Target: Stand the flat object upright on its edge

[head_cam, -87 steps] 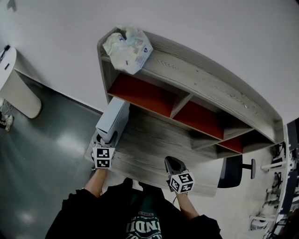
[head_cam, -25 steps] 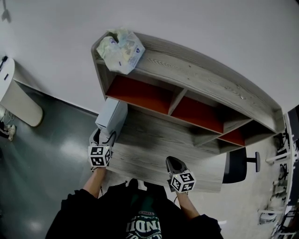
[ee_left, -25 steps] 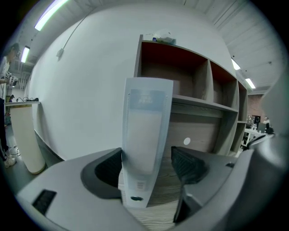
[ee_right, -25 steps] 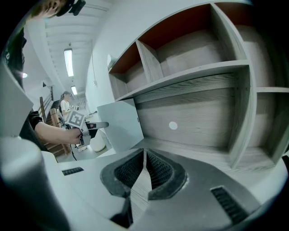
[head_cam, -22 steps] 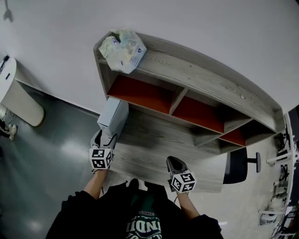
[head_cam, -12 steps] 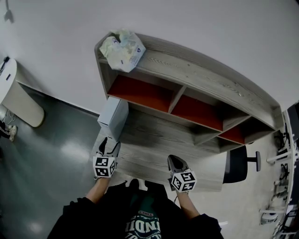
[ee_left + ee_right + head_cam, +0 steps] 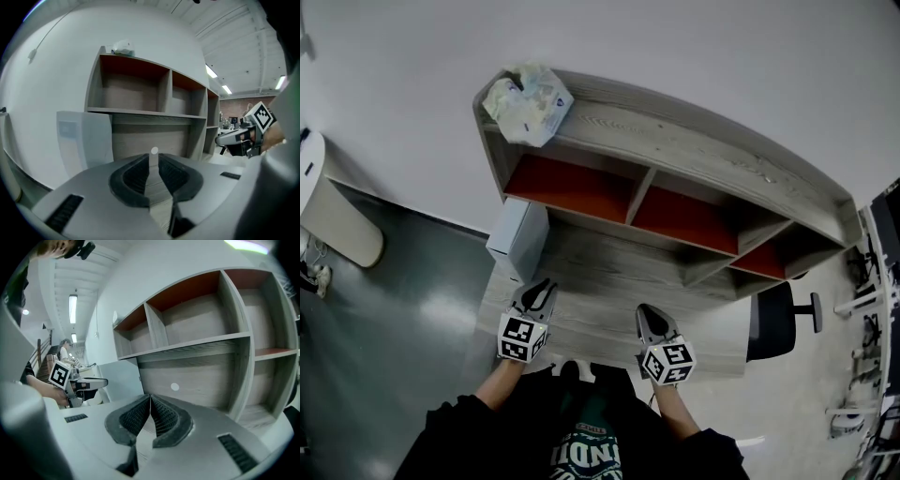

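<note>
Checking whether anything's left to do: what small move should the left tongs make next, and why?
Probably draw the left tongs back, clear. The white flat box already stands upright at the grey wooden desk's left end; the jaws, just closing, hold nothing.

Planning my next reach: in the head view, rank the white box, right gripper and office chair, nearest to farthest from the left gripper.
Left gripper, its empty jaws just now closing:
1. White box, just ahead, to its left.
2. Right gripper, alongside on the right.
3. Office chair, far to the right.

Office, shelved desk (image 7: 609, 281), swivel chair (image 7: 769, 323) (strip lights (image 7: 73, 305) overhead)
</note>
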`<state>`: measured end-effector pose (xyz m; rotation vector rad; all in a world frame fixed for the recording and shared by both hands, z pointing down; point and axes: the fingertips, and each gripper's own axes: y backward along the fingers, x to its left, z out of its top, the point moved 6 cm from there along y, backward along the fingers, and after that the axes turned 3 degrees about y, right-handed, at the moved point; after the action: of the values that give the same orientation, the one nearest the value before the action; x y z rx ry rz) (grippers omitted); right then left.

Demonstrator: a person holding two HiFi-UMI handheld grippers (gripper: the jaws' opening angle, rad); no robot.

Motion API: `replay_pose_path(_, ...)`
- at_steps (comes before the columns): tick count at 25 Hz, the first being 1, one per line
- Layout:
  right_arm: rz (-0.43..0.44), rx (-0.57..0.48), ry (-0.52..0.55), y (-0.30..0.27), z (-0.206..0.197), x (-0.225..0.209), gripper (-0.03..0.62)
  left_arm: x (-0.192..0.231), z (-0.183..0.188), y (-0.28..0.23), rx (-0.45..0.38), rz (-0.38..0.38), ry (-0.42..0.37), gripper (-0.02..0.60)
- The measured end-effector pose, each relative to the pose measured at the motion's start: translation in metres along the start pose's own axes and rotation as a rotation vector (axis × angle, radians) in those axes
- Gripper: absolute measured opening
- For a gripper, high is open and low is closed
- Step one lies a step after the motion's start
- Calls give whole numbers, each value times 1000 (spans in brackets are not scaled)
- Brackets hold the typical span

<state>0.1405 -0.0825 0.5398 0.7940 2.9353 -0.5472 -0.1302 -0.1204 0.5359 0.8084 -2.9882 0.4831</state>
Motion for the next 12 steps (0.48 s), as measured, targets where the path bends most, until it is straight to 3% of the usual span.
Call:
replay_pose_path(5,-27,-20,16,10,4,-3,35,-21,12,-11,-11,-119,-13,20)
replay_pose_path(12,-53,-18,34,21,3,-5,35,-39,19,-19,-5,-188,-40,14)
